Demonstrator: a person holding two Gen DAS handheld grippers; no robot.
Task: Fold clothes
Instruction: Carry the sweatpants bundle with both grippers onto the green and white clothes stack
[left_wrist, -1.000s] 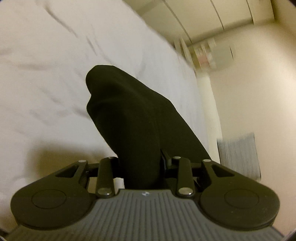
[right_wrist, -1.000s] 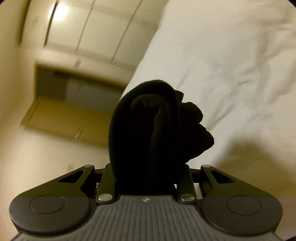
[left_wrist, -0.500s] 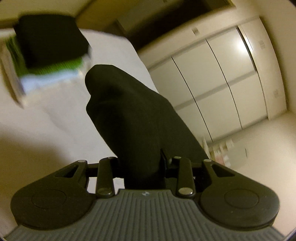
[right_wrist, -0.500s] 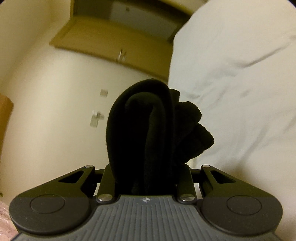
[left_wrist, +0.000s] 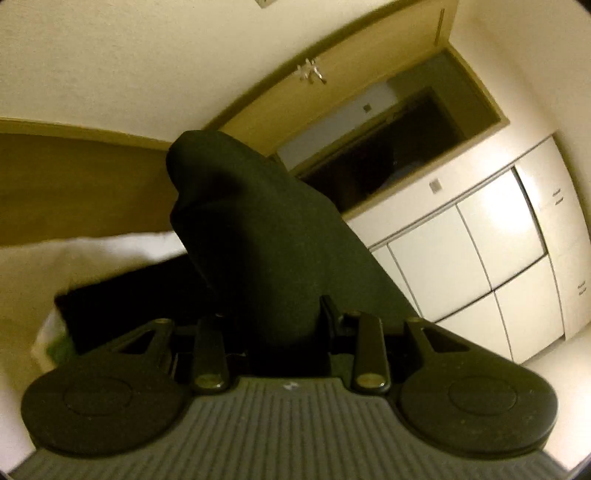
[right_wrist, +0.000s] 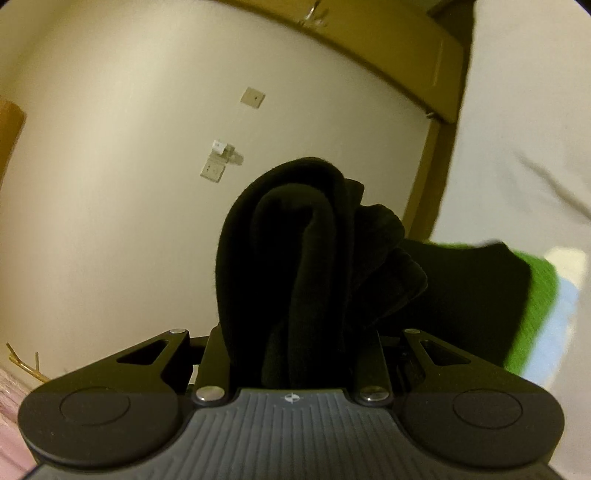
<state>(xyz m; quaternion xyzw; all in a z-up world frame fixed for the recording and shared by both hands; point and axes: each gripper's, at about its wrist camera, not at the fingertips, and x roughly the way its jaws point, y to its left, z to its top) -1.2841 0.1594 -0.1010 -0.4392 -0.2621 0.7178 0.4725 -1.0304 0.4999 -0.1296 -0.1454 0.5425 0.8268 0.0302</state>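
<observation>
Between the fingers of the left gripper (left_wrist: 284, 325) and the right gripper (right_wrist: 295, 332), both clamped on it, the black garment (left_wrist: 258, 236) hangs above the white bed (right_wrist: 517, 129) — a loosened pinch would likely unroll its bunched folds. Beyond, a folded stack (right_wrist: 480, 295) sits on the bed — cream walls and white cabinets (left_wrist: 480, 251) behind.

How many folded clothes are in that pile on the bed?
3 show in the right wrist view: a black one on top, a green one under it, a pale blue one below. More may be hidden.
</observation>
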